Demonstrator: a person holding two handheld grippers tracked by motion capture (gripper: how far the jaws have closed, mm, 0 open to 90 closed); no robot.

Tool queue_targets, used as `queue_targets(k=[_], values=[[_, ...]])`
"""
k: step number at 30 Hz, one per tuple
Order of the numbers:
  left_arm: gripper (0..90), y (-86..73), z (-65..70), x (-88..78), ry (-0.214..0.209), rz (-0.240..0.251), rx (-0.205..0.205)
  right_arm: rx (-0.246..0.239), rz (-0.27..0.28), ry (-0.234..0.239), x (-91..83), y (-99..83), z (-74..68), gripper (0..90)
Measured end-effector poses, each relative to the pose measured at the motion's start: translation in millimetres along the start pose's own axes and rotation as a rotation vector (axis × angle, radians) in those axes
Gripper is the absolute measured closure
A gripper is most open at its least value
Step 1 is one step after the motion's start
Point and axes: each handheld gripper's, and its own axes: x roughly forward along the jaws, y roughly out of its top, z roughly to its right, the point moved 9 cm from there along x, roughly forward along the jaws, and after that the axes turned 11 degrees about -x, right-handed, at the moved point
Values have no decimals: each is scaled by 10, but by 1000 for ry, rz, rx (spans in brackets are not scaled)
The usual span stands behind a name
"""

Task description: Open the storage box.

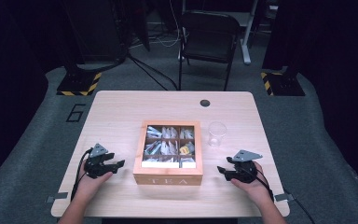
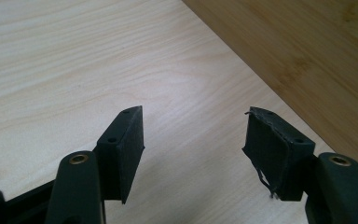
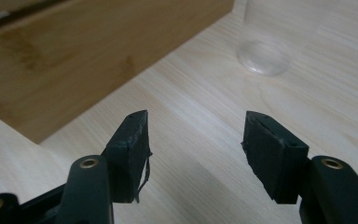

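A wooden tea box (image 1: 168, 173) marked TEA stands mid-table, its compartments holding several tea bags. A clear plastic cup (image 1: 216, 133) stands upright just right of the box. My left gripper (image 1: 117, 165) rests low over the table left of the box, jaws apart with bare wood between them. In the left gripper view the gripper (image 2: 193, 149) is open and the box's side wall (image 2: 307, 56) runs along the upper right. My right gripper (image 1: 223, 170) sits right of the box, open. The right gripper view has that gripper (image 3: 196, 149) empty, the box wall (image 3: 74, 60) at left and the cup (image 3: 265, 42) ahead.
The light wooden table (image 1: 121, 112) carries a small dark round grommet (image 1: 205, 103) near its far edge. Beyond the table stand a black folding chair (image 1: 209, 39) and stand bases with yellow-black tape (image 1: 79, 84). Both forearms come in from the bottom.
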Motion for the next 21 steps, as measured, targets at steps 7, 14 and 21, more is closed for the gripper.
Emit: queue_targets(k=[7,14,21], values=[[415,83,141,-153,-66,12,-4,-10,12,40,-79,114,-94,473],[453,84,337,-284,-126,21,42,-22,45,52,-210,257,-172,507],[478,102,443,-408,-156,45,37,-40,71,96,-283,363,-321,513]])
